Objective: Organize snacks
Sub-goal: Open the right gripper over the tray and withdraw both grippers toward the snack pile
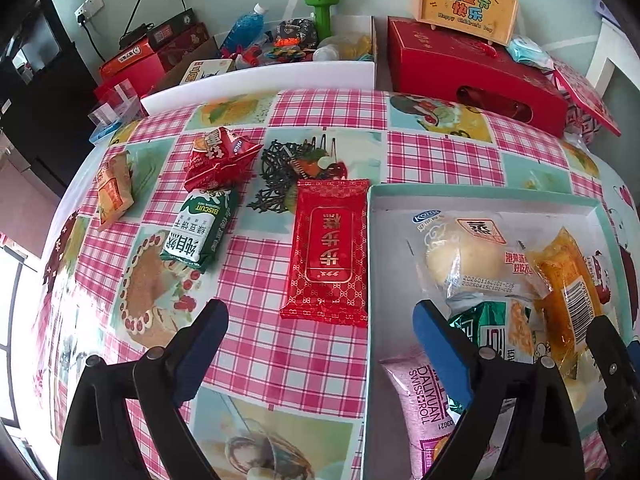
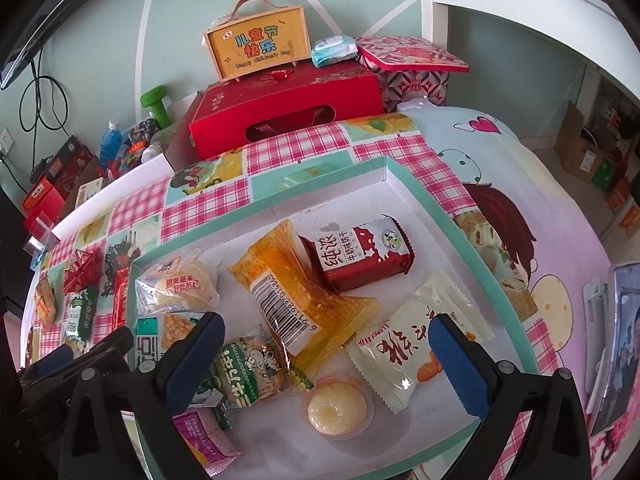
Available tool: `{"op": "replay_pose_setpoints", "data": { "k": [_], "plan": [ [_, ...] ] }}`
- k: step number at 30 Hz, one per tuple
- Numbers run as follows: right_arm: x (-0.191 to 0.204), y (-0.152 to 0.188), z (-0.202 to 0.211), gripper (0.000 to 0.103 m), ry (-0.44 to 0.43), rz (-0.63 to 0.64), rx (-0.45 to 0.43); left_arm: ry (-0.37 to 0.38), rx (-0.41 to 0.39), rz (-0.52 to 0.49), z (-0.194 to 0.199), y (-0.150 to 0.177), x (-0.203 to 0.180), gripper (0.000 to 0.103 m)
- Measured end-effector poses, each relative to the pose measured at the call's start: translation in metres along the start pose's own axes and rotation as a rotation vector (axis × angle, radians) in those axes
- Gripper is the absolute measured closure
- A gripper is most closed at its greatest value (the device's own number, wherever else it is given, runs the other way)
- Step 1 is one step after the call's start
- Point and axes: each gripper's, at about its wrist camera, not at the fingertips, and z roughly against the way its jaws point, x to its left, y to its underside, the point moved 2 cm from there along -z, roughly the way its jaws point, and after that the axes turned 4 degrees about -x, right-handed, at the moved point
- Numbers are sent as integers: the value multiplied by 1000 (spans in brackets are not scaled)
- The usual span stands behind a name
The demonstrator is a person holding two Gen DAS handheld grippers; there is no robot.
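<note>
both grippers hang over the checked tablecloth (image 1: pixel 256 360) with jaws spread wide and nothing between the pads. the left gripper (image 1: pixel 320 344) straddles the near left wall of the shallow teal-rimmed tray (image 1: pixel 480 196); one finger is over the cloth, the other over the tray's packets. the right gripper (image 2: pixel 326 354) hovers above the tray's near end, over a round jelly cup (image 2: pixel 337 407) and a green cartoon snack packet (image 2: pixel 252 372).

in the tray lie a clear-wrapped bun (image 1: pixel 464 256), an orange barcode packet (image 2: pixel 292 292), a dark red milk biscuit pack (image 2: pixel 360 258), a cream packet (image 2: pixel 420 336) and a pink swiss roll pack (image 1: pixel 416 400).

outside the tray, on the cloth, lie a flat red packet (image 1: pixel 330 248) just beside the tray wall, a green biscuit pack (image 1: pixel 200 226), a crumpled red bag (image 1: pixel 218 156) and an orange packet (image 1: pixel 114 192).
</note>
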Motion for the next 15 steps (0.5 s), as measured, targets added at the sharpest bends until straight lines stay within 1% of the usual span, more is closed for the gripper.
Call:
{"op": "replay_pose_setpoints", "data": {
  "k": [8, 15],
  "plan": [
    [11, -5, 13, 0, -31, 16, -39, 13, -8, -4, 8, -3, 7, 9],
    [31, -4, 19, 0, -68, 50, -43, -28, -7, 33, 10, -7, 36, 9]
  ]
}}
